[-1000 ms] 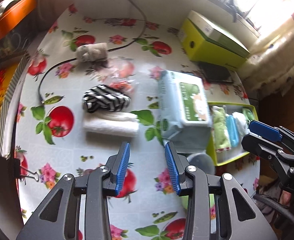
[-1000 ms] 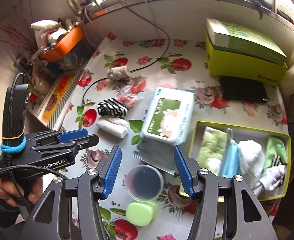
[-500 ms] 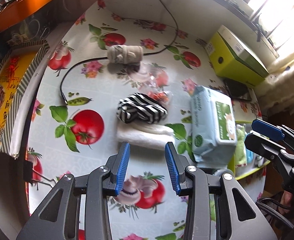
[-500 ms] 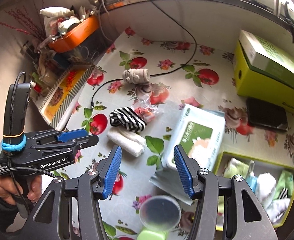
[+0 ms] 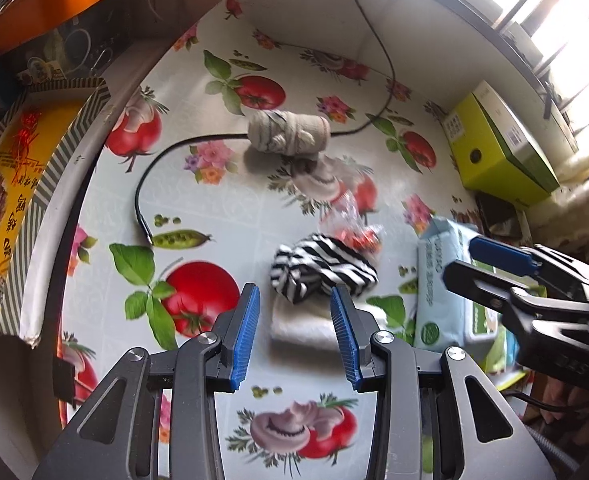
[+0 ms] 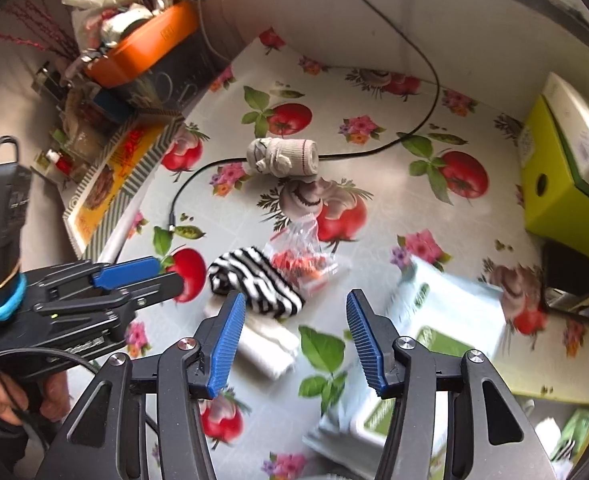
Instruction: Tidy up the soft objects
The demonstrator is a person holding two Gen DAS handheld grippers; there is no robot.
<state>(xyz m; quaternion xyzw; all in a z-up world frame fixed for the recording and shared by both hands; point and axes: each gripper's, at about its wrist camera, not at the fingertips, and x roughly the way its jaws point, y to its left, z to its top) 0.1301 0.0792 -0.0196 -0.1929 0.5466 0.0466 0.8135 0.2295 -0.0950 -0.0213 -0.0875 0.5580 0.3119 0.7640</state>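
Observation:
A black-and-white striped cloth [image 5: 323,267] [image 6: 254,280] lies on the flowered tablecloth, partly over a folded white towel [image 5: 306,322] [image 6: 268,346]. Further back rests a rolled beige sock [image 5: 290,132] [image 6: 282,156]. My left gripper [image 5: 294,336] hovers open above the white towel, with nothing pressed between its pads. My right gripper [image 6: 292,334] hangs above the towel's end and the striped cloth; its jaws are closing, with nothing gripped. In the right wrist view the left gripper [image 6: 134,276] reaches in from the left. In the left wrist view the right gripper [image 5: 494,264] enters from the right.
A clear bag of red bits [image 5: 350,228] [image 6: 302,256] sits beside the striped cloth. A pack of wet wipes [image 5: 442,292] [image 6: 414,340] lies to the right, a yellow-green box [image 5: 502,152] [image 6: 566,168] behind it. A black cable [image 5: 162,168] crosses the cloth. An orange tray [image 6: 146,48] stands at the left.
Both grippers have travelled left across the table, away from the sorting box and toward the striped cloth and white towel, sinking a little. The right gripper's jaws have narrowed slightly.

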